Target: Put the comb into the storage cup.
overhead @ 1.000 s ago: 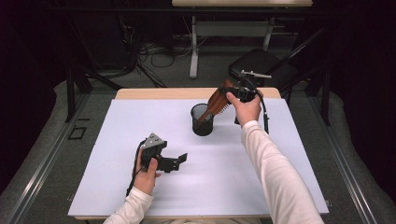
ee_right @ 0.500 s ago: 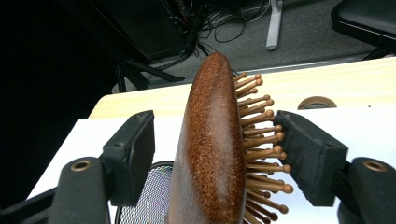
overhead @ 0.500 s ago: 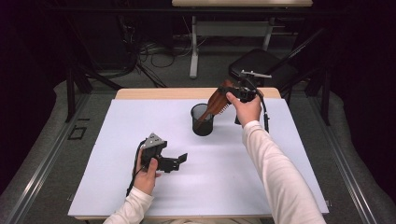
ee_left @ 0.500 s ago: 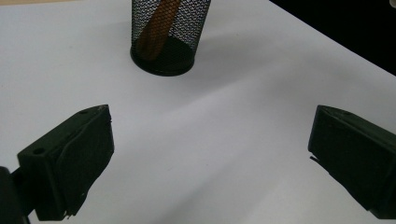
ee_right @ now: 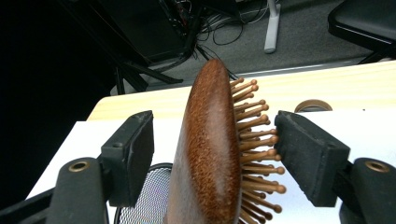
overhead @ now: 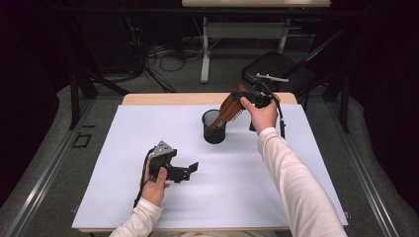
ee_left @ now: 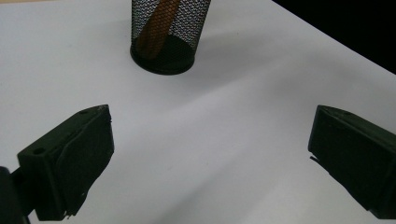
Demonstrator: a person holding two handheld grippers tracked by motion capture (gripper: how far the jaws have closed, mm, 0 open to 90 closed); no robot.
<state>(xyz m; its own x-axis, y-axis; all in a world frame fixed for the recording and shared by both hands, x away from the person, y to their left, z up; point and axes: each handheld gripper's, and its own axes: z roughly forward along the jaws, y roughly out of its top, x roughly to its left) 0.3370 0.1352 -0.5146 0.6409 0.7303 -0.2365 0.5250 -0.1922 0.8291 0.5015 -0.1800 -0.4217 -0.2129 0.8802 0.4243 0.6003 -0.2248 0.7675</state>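
Observation:
A brown wooden hairbrush stands tilted, its handle down inside a black mesh cup at the back middle of the table. My right gripper is at the brush's head. In the right gripper view its jaws have just been opening and the brush stands between them. There is a gap at the smooth back, and the bristle tips are close to the other pad. My left gripper rests open low over the sheet in front of the cup. Its view shows the cup ahead of the empty jaws, with the handle inside.
A white sheet covers the table, with a bare wooden strip along the far edge. A black chair stands behind the table at the right. Cables and desk legs lie on the floor beyond.

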